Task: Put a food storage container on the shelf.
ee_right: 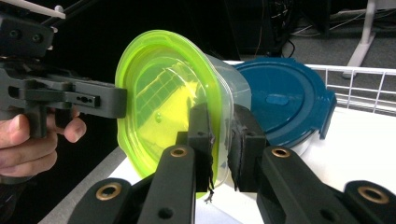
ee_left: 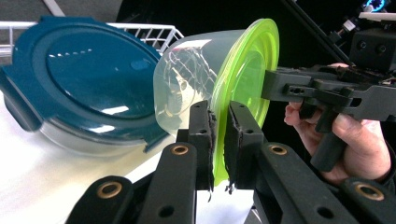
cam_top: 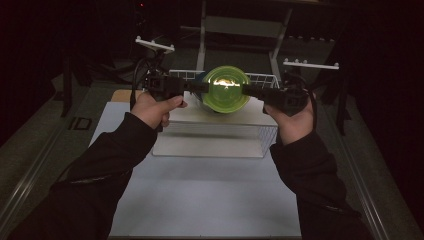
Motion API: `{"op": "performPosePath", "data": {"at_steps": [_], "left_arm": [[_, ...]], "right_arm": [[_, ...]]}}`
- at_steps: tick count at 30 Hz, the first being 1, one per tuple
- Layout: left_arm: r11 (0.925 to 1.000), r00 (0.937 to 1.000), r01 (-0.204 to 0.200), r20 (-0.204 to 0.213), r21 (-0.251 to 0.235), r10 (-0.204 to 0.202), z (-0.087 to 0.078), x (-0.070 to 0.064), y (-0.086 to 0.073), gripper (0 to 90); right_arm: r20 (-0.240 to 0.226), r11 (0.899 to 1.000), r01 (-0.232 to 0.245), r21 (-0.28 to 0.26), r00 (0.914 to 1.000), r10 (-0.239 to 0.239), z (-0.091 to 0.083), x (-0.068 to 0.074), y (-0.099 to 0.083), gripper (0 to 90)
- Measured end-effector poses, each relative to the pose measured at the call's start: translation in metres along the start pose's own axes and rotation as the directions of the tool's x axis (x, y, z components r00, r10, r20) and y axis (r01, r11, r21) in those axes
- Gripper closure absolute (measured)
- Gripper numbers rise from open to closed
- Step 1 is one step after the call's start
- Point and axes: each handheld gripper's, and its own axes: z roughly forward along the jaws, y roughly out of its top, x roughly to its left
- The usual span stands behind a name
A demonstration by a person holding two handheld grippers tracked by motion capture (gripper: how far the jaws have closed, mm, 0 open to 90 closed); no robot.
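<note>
the left gripper (ee_left: 218,140) and right gripper (ee_right: 220,142) each pinch opposite rims of a round clear plastic tub (ee_left: 187,79) with a glossy lime lid (ee_right: 159,98), held on edge above the wire basket (cam_top: 260,80), beside a teal-lidded container (ee_left: 79,70).

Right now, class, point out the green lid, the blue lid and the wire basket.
green lid (ee_right: 159,98), right gripper view, its flat face
blue lid (ee_left: 88,74), left gripper view, its top centre
wire basket (cam_top: 267,135), high view, its right wall
</note>
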Motion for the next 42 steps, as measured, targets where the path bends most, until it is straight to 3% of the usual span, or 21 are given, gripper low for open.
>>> {"op": "performPosePath", "data": {"at_steps": [13, 18, 20, 30, 36, 42], "left_arm": [[0.9975, 0.9973, 0.070, -0.022, 0.004, -0.070, 0.014, 0.019, 0.017, 80.9], [0.9973, 0.9969, 0.073, -0.029, 0.007, -0.073, 0.017, 0.026, 0.017, 80.7], [0.9959, 0.9954, 0.091, -0.031, 0.004, -0.091, 0.018, 0.030, 0.016, 80.4], [0.9945, 0.9927, 0.104, -0.061, -0.016, -0.105, 0.021, 0.037, 0.021, 78.7], [0.9940, 0.9922, 0.103, -0.067, -0.035, -0.106, 0.027, 0.039, 0.022, 74.4], [0.9927, 0.9919, 0.104, -0.066, -0.060, -0.108, 0.032, 0.044, 0.023, 71.8]], "right_arm": [[0.025, 0.998, -0.050, 0.027, 0.9985, 0.049, 0.019, -0.015, 0.016, 80.0], [0.034, 0.997, -0.062, 0.039, 0.9975, 0.061, 0.027, -0.019, 0.018, 80.0], [0.038, 0.997, -0.067, 0.044, 0.9971, 0.065, 0.030, -0.020, 0.017, 80.0], [0.029, 0.994, -0.085, 0.063, 0.9961, 0.084, 0.038, -0.023, 0.023, 79.5], [0.051, 0.995, -0.075, 0.067, 0.9961, 0.072, 0.044, -0.024, 0.028, 73.5], [0.086, 0.993, -0.098, 0.061, 0.9921, 0.092, 0.049, -0.031, 0.030, 72.0]]}}
